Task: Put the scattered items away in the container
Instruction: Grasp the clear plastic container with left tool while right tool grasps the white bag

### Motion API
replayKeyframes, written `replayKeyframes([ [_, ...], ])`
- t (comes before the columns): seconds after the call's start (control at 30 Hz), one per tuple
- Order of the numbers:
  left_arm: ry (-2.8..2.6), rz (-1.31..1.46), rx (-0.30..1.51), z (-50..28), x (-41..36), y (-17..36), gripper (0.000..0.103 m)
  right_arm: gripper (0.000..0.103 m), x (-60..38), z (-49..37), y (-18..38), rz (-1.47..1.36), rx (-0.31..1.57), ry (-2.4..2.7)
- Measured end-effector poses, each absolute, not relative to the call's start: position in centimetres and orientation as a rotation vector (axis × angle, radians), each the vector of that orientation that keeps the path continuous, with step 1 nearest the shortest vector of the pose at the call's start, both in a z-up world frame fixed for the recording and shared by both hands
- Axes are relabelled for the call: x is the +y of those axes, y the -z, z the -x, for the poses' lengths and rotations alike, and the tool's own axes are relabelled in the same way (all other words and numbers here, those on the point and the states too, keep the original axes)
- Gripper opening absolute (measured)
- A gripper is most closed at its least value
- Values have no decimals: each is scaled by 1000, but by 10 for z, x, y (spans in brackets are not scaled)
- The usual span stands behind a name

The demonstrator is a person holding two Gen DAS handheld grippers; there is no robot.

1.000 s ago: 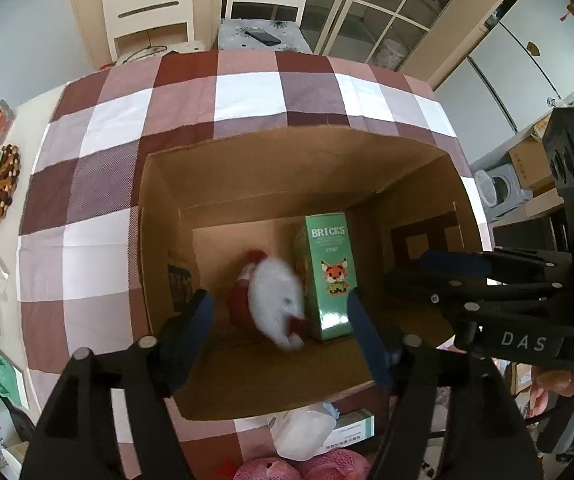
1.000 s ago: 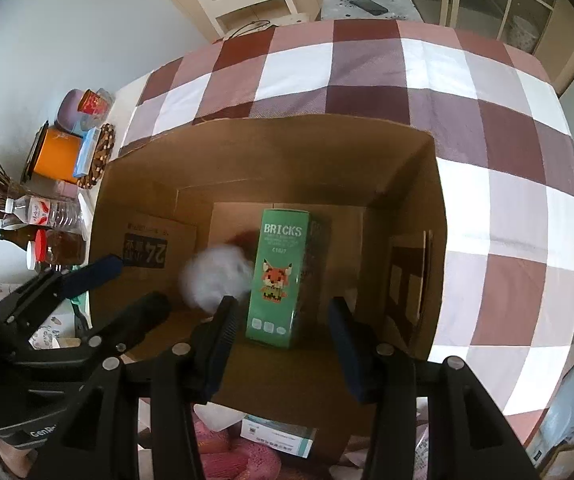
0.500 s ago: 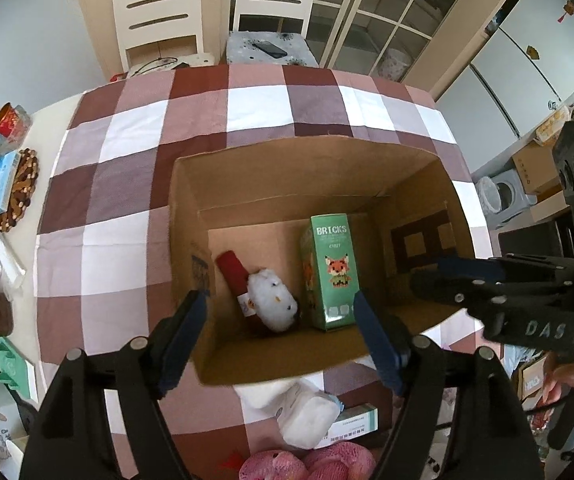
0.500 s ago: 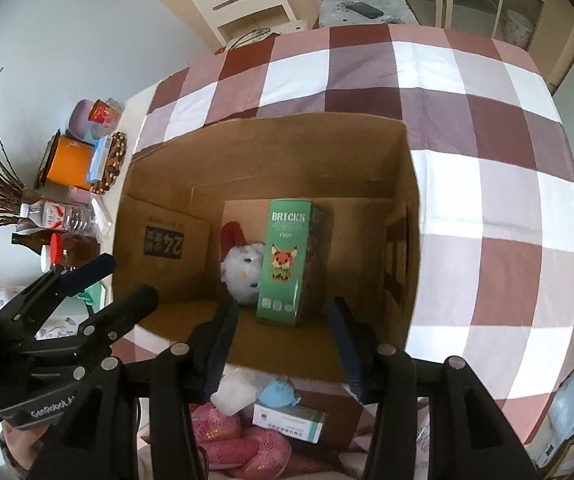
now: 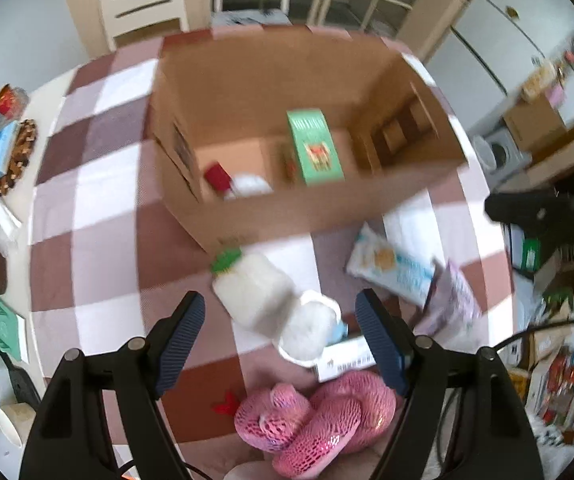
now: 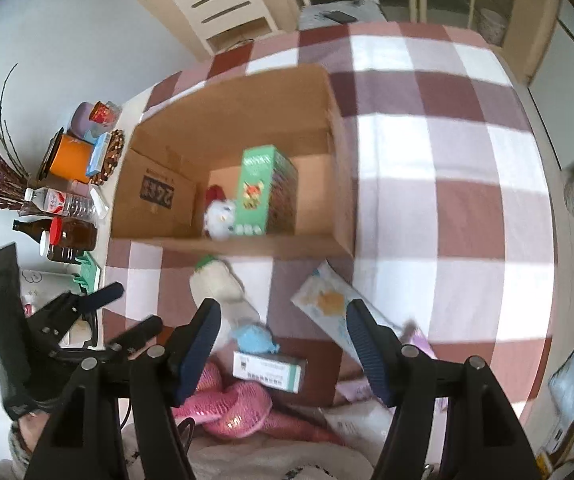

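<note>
Left gripper (image 5: 279, 336) held above the near edge of the checked tablecloth (image 5: 87, 184), fingers (image 5: 179, 336) spread wide and gripping nothing. Between them, lower down on the cloth, a white plush toy with a green top (image 5: 251, 292), lying just beside the front wall of the cardboard box (image 5: 271, 216). Close to it, a round white item (image 5: 307, 336) and a small white carton (image 5: 347, 360), partly blurred. Nearer to the camera, a pink net bag (image 5: 315, 416) at the edge of the table. To the right of the plush toy, a white and blue packet (image 5: 395, 268), with a pale purple packet (image 5: 455, 300) touching it. Inside the box, a green bricks box (image 5: 315, 152) standing upright, and next to it a red and white plush (image 5: 235, 182) on the floor of the box. Right gripper (image 6: 283, 340) also above the near items, fingers (image 6: 195, 348) wide apart and empty. On the left side of the table, bottles (image 6: 63, 220) and an orange container (image 6: 67, 158), well apart from the box.
</note>
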State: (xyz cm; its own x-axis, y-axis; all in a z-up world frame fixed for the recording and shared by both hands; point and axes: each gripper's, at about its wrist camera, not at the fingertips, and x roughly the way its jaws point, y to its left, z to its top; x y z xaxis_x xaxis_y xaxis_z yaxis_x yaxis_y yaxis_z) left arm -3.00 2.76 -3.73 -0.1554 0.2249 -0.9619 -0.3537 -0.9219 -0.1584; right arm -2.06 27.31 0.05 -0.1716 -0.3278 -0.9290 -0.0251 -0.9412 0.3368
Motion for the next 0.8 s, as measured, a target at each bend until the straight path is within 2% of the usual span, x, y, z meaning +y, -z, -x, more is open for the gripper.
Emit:
replayKeyframes([
  [0.1,-2074,1764,183,19,37,55,79,67,281,6,6,-1898,-415,2240],
  [0.27,-2021,1796,234,16,47,81,79,67,291,-17,17,-1911,-275,2313],
  [0.37,-1979,1830,238,16,50,100,79,67,303,-29,28,-1957,-263,2312],
  [0.53,-1943,1841,244,13,54,120,79,67,320,-51,56,-2061,-277,2243],
  [0.7,-1945,1850,252,10,54,134,78,67,312,-82,90,-2121,-128,2135],
  [0.8,-1963,1861,249,9,50,141,77,67,310,-93,108,-2167,-118,2093],
])
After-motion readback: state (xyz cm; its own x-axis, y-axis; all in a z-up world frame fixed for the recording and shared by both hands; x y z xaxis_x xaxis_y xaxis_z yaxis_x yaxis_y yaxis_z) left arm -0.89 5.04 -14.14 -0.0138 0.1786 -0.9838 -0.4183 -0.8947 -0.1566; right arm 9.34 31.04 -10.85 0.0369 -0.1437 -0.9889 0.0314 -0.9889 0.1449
